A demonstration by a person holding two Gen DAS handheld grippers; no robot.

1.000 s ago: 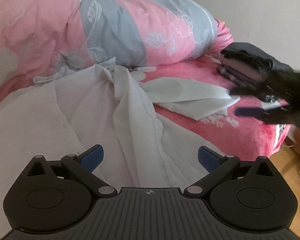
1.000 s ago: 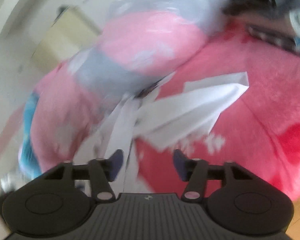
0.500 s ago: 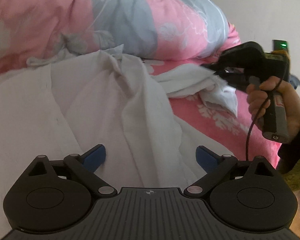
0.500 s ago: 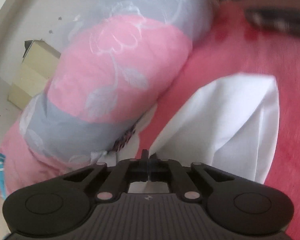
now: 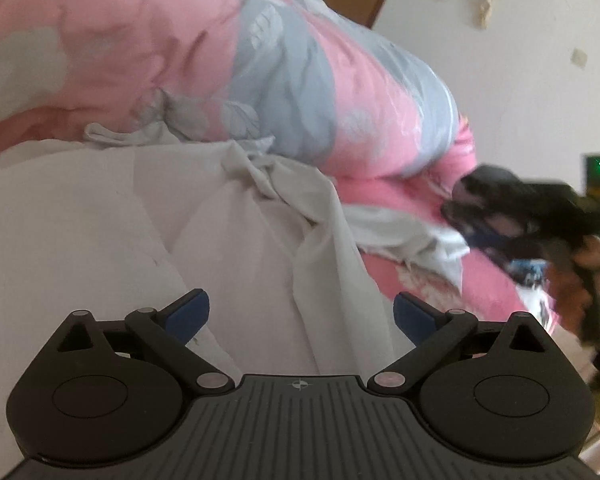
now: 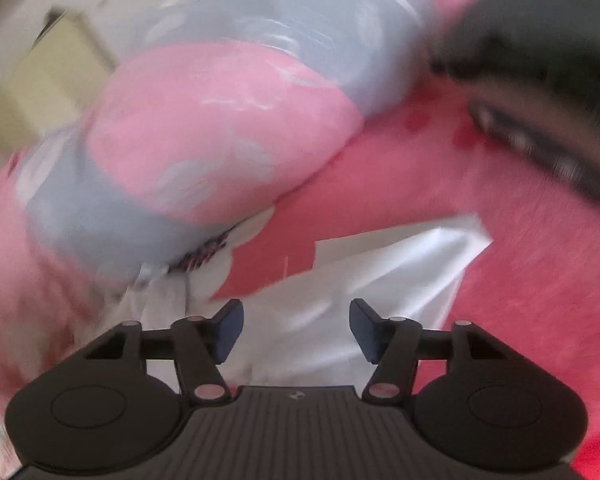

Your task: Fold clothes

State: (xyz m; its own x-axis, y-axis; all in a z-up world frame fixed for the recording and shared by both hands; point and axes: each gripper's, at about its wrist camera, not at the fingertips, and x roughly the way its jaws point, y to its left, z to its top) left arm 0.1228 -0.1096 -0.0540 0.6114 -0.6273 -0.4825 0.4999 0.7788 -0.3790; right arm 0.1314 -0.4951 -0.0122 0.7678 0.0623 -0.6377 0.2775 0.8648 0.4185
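The black two-finger left gripper (image 5: pixel 302 314) is held with its blue-padded jaws spread wide, nothing gripped between them. At far right, the black right gripper (image 6: pixel 296 330) is carried by a hand (image 5: pixel 580 276), its jaws opening, pads clear of cloth.

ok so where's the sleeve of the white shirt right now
In the right wrist view the white sleeve lies flat on the pink bedsheet, just ahead of the right gripper whose jaws are opening, with the rolled pink-and-grey duvet behind it.
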